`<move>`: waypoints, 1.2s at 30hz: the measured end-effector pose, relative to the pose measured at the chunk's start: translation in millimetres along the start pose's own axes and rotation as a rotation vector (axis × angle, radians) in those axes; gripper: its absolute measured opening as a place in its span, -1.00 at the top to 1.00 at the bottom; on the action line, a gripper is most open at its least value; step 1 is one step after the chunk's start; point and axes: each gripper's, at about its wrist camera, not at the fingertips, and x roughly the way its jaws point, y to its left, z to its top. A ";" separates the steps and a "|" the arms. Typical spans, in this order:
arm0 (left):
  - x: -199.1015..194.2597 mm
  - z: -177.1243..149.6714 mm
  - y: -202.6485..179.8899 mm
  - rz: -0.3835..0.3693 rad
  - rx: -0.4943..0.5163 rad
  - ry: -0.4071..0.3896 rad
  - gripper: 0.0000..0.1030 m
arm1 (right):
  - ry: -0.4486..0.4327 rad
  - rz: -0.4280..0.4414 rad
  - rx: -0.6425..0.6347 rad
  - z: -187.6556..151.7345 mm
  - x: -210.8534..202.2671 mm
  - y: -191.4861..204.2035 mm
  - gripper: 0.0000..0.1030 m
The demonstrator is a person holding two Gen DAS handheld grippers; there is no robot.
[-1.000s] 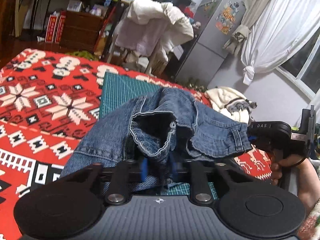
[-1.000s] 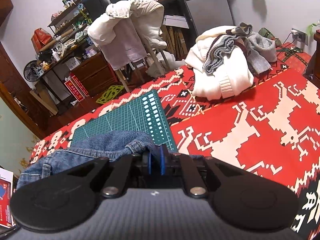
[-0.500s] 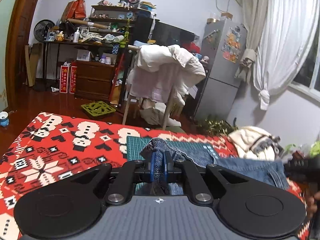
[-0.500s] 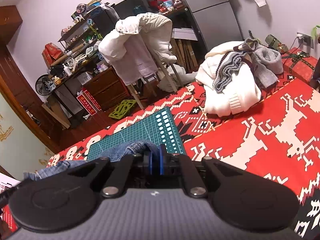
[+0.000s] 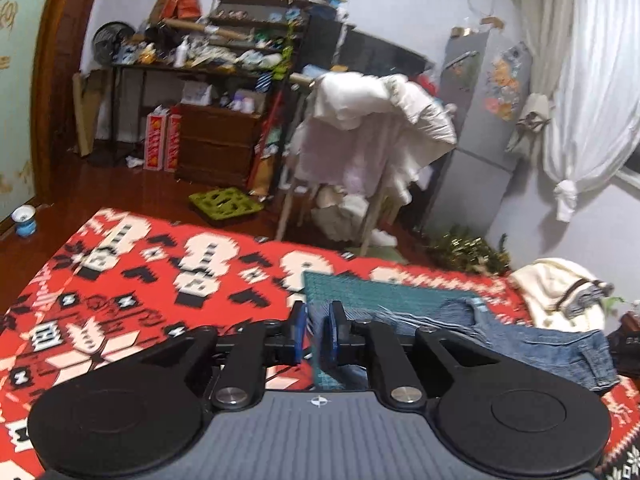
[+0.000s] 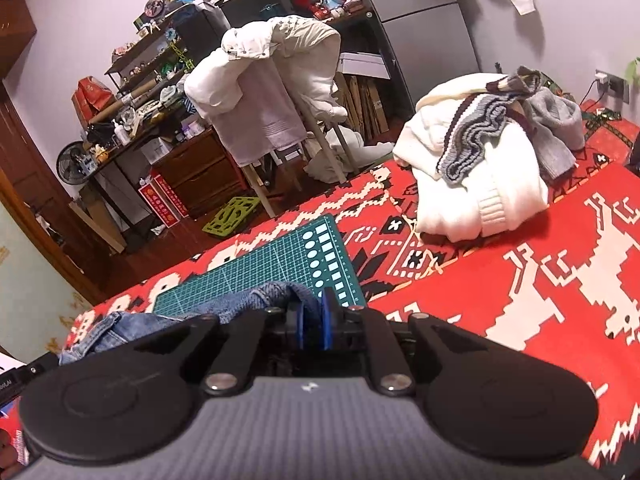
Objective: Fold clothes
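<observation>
Blue jeans point(image 5: 540, 348) stretch in a flat band across a green cutting mat point(image 5: 380, 288) on the red patterned blanket point(image 5: 140, 280). My left gripper point(image 5: 315, 332) is shut on their left end, and denim shows between the blue pads. At the far right edge of the left wrist view, the other gripper's dark body point(image 5: 626, 344) meets the jeans' far end. In the right wrist view, my right gripper point(image 6: 312, 326) is shut on a fold of the jeans point(image 6: 132, 328), which wraps over its tips. The denim trails left over the mat point(image 6: 272, 268).
A heap of white and grey knitwear point(image 6: 480, 176) lies on the blanket to the right of the mat. Beyond the bed's far edge stand a chair draped in white clothes point(image 5: 368, 128), a grey fridge point(image 5: 480, 140) and cluttered shelves point(image 5: 224, 56).
The jeans went from a bunched heap hanging at my left gripper to a band pulled out flat between both grippers. My left gripper closed on the denim and moved left.
</observation>
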 end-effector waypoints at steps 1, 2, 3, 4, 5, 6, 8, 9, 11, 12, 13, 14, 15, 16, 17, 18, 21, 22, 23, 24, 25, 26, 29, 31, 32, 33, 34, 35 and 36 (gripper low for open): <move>2.4 -1.5 2.0 0.003 -0.013 0.008 0.73 | -0.004 -0.009 -0.003 -0.4 2.6 0.1 0.73; 2.9 -1.9 3.7 0.001 -0.022 0.013 0.63 | -0.007 -0.014 -0.005 -0.6 4.7 -0.2 0.69; 3.4 -2.3 5.4 -0.001 -0.032 0.017 0.56 | -0.010 -0.017 -0.004 -0.6 5.8 -1.3 0.65; 1.4 -1.3 6.6 -0.004 -0.039 0.015 0.36 | -0.012 -0.020 -0.002 -0.5 6.5 -2.6 0.49; -0.5 -0.3 7.7 -0.008 -0.047 0.014 0.23 | -0.014 -0.026 -0.002 0.0 6.4 -3.5 0.36; -2.5 0.7 8.9 -0.012 -0.055 0.012 0.21 | -0.016 -0.033 -0.002 0.6 6.0 -4.4 0.32; -9.9 5.5 11.4 -0.055 -0.075 0.019 0.12 | -0.010 -0.043 -0.008 2.8 4.1 -5.3 0.26; -14.1 7.5 12.9 -0.077 -0.087 0.024 0.08 | -0.001 -0.049 -0.013 4.6 3.1 -5.2 0.24; -23.1 8.6 15.7 -0.119 -0.111 0.048 -0.05 | 0.018 -0.057 -0.027 8.3 -0.1 -4.4 0.23; -27.3 8.6 16.8 -0.142 -0.121 0.065 -0.08 | 0.024 -0.058 -0.037 9.8 -2.6 -3.4 0.23; -30.6 9.2 14.2 -0.162 -0.130 0.089 -0.12 | 0.030 -0.058 -0.047 11.1 -5.4 -2.4 0.22; -32.8 8.1 13.1 -0.183 -0.132 0.120 -0.16 | 0.034 -0.059 -0.060 12.1 -8.2 -1.5 0.22; -32.8 6.8 10.7 -0.190 -0.120 0.151 -0.17 | 0.039 -0.063 -0.074 12.9 -10.8 -0.3 0.22; -32.8 5.3 8.2 -0.198 -0.108 0.183 -0.17 | 0.042 -0.067 -0.086 13.5 -13.4 0.7 0.22; -30.8 3.5 3.8 -0.193 -0.080 0.210 -0.17 | 0.048 -0.071 -0.095 14.1 -15.5 1.1 0.22; -28.8 1.5 -0.5 -0.188 -0.052 0.236 -0.16 | 0.059 -0.074 -0.100 14.6 -17.0 1.0 0.22; -19.6 -7.6 -9.1 -0.199 -0.003 0.312 -0.09 | 0.100 -0.056 -0.094 15.1 -21.7 -2.4 0.22; -17.7 -10.1 -11.4 -0.202 0.008 0.327 -0.05 | 0.114 -0.049 -0.090 15.2 -23.1 -3.8 0.22; -16.5 -12.1 -13.3 -0.202 0.019 0.334 0.02 | 0.128 -0.039 -0.084 15.6 -24.5 -5.6 0.22; -15.7 -14.2 -13.4 -0.202 0.026 0.340 0.04 | 0.139 -0.024 -0.068 16.2 -25.8 -8.3 0.22; -13.8 -16.6 -12.5 -0.205 0.029 0.346 0.09 | 0.148 -0.007 -0.043 16.9 -26.6 -11.9 0.22; -13.9 -17.1 -12.3 -0.209 0.028 0.349 0.14 | 0.155 0.007 -0.013 17.1 -27.8 -15.6 0.22; -14.4 -18.6 -11.7 -0.216 0.028 0.355 0.31 | 0.164 0.038 0.049 17.5 -33.2 -22.9 0.21; -14.0 -18.6 -12.1 -0.217 0.035 0.356 0.43 | 0.152 0.054 0.061 18.8 -39.5 -23.2 0.16; -13.0 -18.3 -12.3 -0.218 0.036 0.358 0.44 | 0.148 0.067 0.065 19.7 -42.1 -22.8 0.10; -12.0 -18.3 -12.6 -0.218 0.036 0.359 0.45 | 0.145 0.080 0.070 20.2 -43.6 -22.4 0.06; -11.8 -18.2 -13.3 -0.218 0.041 0.360 0.46 | 0.144 0.094 0.077 20.5 -44.7 -22.0 0.01; -12.1 -18.1 -14.4 -0.216 0.046 0.359 0.46 | 0.146 0.107 0.080 20.3 -44.8 -21.3 -0.02; -12.2 -18.4 -14.8 -0.216 0.050 0.359 0.46 | 0.149 0.119 0.080 19.8 -44.4 -20.4 -0.02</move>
